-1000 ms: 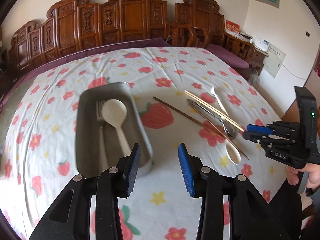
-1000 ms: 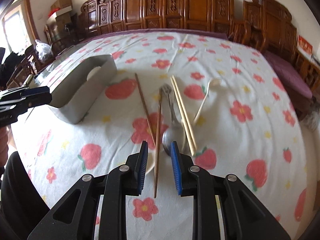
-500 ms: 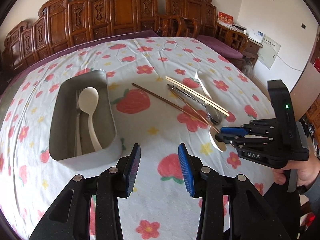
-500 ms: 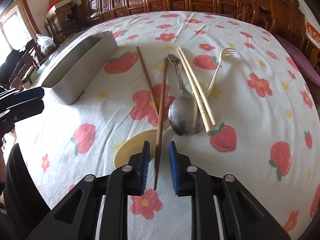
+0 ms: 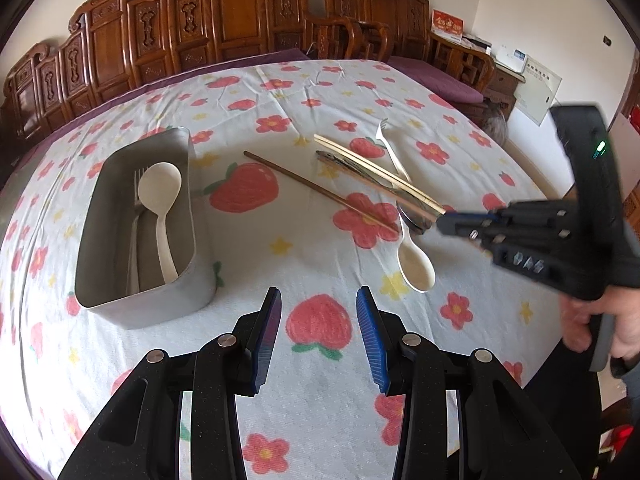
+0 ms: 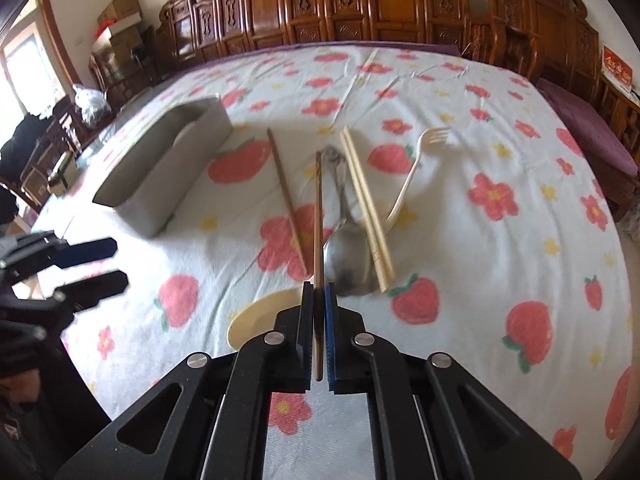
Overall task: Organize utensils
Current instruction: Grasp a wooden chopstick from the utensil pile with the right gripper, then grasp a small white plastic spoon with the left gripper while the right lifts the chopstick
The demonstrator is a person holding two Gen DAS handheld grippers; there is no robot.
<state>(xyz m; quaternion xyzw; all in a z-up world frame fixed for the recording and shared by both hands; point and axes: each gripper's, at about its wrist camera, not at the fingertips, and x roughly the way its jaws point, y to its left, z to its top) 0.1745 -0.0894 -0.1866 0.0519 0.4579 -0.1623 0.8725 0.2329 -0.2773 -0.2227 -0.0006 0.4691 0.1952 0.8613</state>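
My right gripper [image 6: 316, 292] points down at the loose utensils; its jaws are closing, pads pressed on the near end of a brown chopstick [image 6: 318, 216]. A second brown chopstick [image 6: 286, 200] lies just left of it. To its right lie a metal spoon [image 6: 350, 264], two pale chopsticks [image 6: 366, 208] and a cream fork [image 6: 412, 176]. A cream spoon [image 6: 260, 316] lies partly under the jaws. My left gripper [image 5: 318, 304] hovers open and empty over bare cloth near the metal tray [image 5: 100, 184], which holds a cream spoon [image 5: 160, 196] and a fork [image 5: 136, 200].
The round table wears a white cloth [image 5: 320, 92] printed with strawberries and flowers. Carved wooden chairs [image 5: 232, 20] ring its far side. A person's hand [image 5: 600, 320] grips the right tool at the table's near right edge.
The right jaws have shut onto the brown chopstick that lay between them. My left gripper has drawn back from over the tray toward the near edge, and the tray now lies ahead on the left.
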